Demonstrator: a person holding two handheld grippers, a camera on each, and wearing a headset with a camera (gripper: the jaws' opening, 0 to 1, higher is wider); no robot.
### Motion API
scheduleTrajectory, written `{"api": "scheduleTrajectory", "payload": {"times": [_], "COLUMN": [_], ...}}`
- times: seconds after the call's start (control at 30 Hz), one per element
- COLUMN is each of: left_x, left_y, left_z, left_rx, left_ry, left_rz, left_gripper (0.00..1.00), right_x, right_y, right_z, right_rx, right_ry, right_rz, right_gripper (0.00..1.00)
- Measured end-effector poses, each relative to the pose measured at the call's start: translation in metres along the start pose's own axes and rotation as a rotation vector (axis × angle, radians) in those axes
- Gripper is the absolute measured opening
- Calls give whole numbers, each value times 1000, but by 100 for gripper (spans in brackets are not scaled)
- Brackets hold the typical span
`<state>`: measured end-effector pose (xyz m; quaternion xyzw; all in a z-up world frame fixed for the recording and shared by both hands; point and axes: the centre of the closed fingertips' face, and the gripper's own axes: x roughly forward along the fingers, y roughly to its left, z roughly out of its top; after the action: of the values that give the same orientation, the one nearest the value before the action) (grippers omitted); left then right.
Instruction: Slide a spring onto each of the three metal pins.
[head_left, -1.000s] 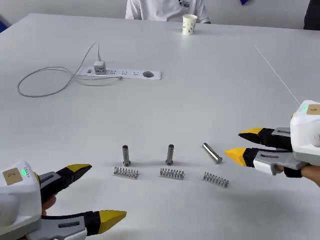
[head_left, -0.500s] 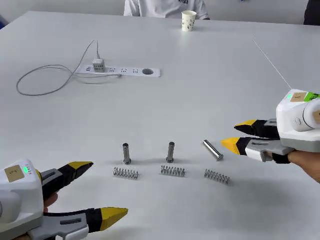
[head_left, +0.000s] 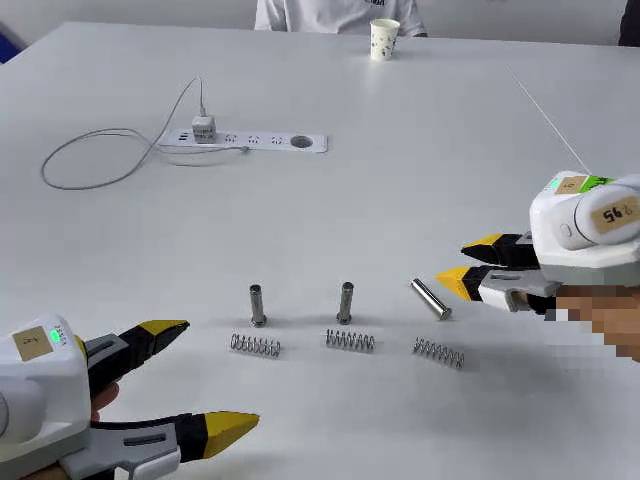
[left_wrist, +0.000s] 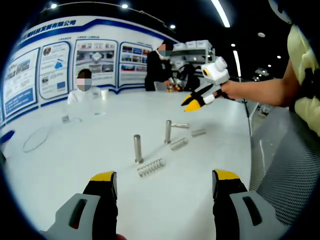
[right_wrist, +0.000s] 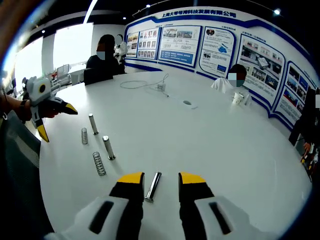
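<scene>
Two metal pins stand upright on the white table; a third pin lies flat on its right. In front of each pin lies a spring. My right gripper hovers open just right of the lying pin. In the right gripper view that pin lies in line with the gap between the jaws of the right gripper, untouched. My left gripper is wide open at the near left, short of the left spring and left pin.
A power strip with a plugged charger and looping cable lies at the back left. A paper cup stands at the far edge, in front of a seated person. A thin white cable runs along the right.
My right gripper has come a little leftward and closer to the lying pin, still open. The left gripper, pins and springs have stayed put; the head camera has shifted slightly.
</scene>
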<state>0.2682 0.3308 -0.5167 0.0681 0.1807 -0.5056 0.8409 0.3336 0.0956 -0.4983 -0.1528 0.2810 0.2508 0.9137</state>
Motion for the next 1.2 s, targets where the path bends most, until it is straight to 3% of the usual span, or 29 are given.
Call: {"api": "scheduleTrajectory", "payload": {"times": [0.23,0.67,1.2], "left_x": [-1,-6,-7], "left_y": [-4,-4,-3], "left_z": [-2,-6,-9], "left_rx": [-1,-21,-31], "left_ry": [3,1,-2], "left_rz": [6,30,37], "left_gripper": [79,79,79], "right_x": [20,49,63], "right_y": [6,6,0], "right_z": [-2,-23,-35], "right_rx": [23,85,143], "right_ry": [36,130,188], "right_rz": [12,-14,-39], "right_gripper": [24,19,13]}}
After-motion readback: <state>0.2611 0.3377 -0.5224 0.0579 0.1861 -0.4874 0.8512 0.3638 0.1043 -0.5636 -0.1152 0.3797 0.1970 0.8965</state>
